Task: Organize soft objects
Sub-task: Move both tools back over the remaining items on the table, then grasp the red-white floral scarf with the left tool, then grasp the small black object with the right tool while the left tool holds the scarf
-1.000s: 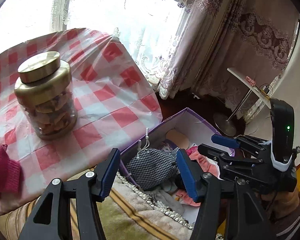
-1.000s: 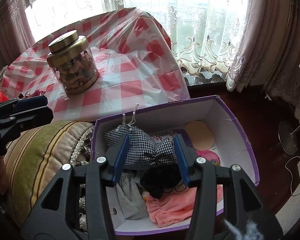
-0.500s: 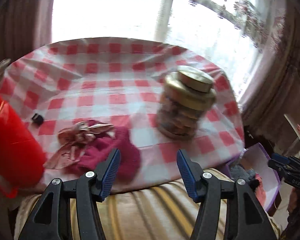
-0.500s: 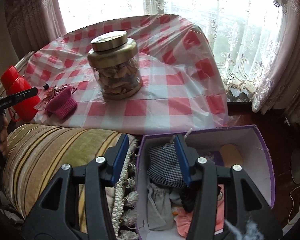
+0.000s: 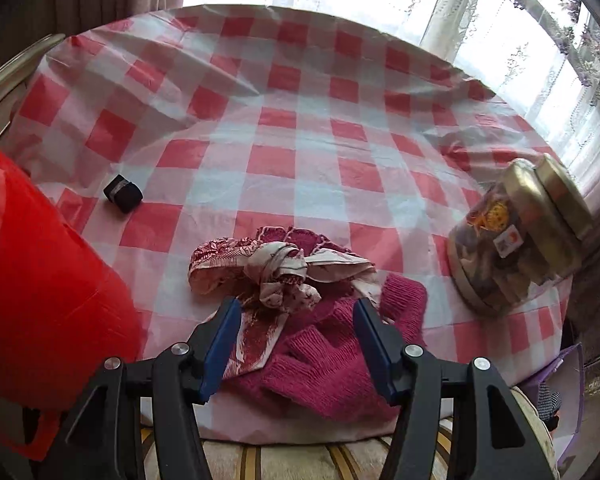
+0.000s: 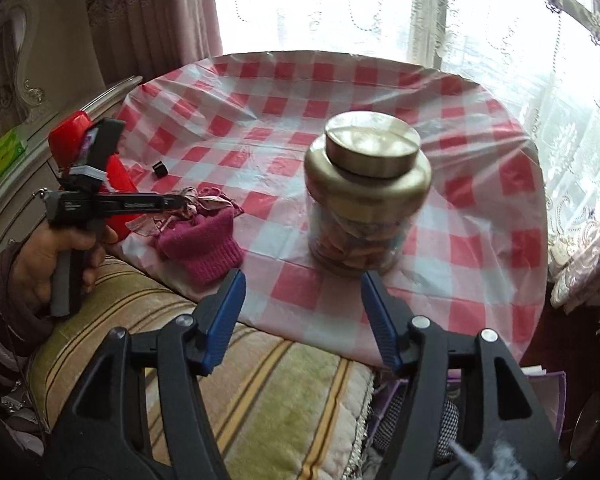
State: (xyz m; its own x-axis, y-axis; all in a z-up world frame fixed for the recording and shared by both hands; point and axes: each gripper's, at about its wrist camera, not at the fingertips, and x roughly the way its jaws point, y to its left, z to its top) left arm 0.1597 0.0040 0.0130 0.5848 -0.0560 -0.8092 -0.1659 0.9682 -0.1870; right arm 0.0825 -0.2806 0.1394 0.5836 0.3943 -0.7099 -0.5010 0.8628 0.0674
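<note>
A magenta knit piece [image 5: 332, 356] lies at the near edge of the checked table, with a knotted red-and-white patterned scarf [image 5: 276, 268] on top of it. My left gripper [image 5: 296, 320] is open and empty, its jaws standing just over both cloths. The right wrist view shows the knit piece [image 6: 204, 246], the scarf [image 6: 208, 200] and the left gripper [image 6: 180, 201] above them. My right gripper [image 6: 302, 290] is open and empty over the table edge in front of the jar. The purple box of clothes [image 6: 396, 412] lies below it, mostly hidden.
A glass jar with a gold lid [image 6: 366, 196] stands on the table [image 6: 480, 216], also in the left wrist view [image 5: 520, 236]. A red container [image 5: 40, 280] stands at the left edge. A small black object [image 5: 123, 193] lies further back. A striped cushion [image 6: 260, 392] borders the table.
Both grippers swung left, away from the purple box, toward the table. The left one has closed in over the knit piece and scarf. Both stayed open.
</note>
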